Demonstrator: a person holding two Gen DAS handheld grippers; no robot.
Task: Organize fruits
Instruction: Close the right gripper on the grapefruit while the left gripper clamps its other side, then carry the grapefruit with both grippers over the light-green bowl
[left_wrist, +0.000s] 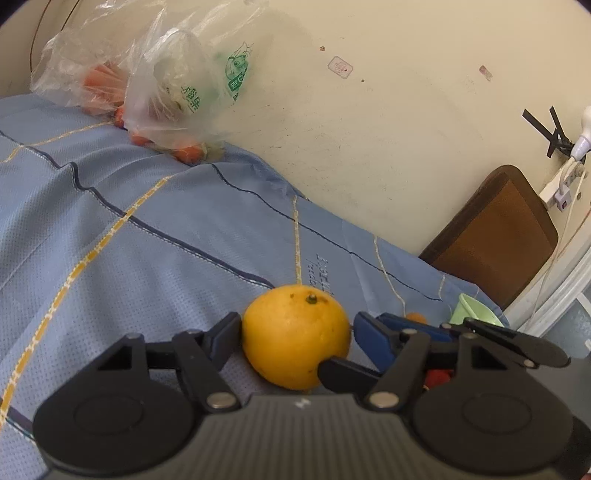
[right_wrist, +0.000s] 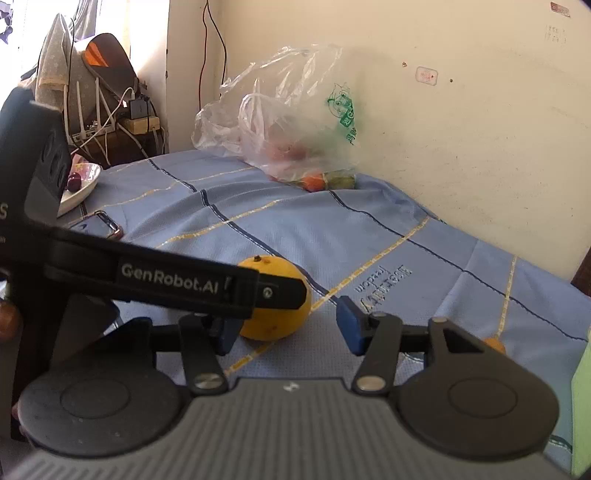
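Orange (left_wrist: 295, 336) sits on the blue cloth (left_wrist: 147, 229), squarely between the wide jaws of the left gripper (left_wrist: 295, 332), stem up, roundish so no long axis matters. Left pad looks touching or nearly so, right pad just apart. Right gripper (right_wrist: 286, 328) is also wide and empty, the orange off its left pad; left is nearer.

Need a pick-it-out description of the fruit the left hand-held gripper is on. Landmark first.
Start at the blue cloth with yellow and navy stripes, spread against the cream wall. Near its front, beside the printed lettering, a large orange sits between the fingers of the left hand-held gripper. It is far bigger than the small orange fruit to its right and lies loose, unlike the fruit in the plastic bags by the wall.
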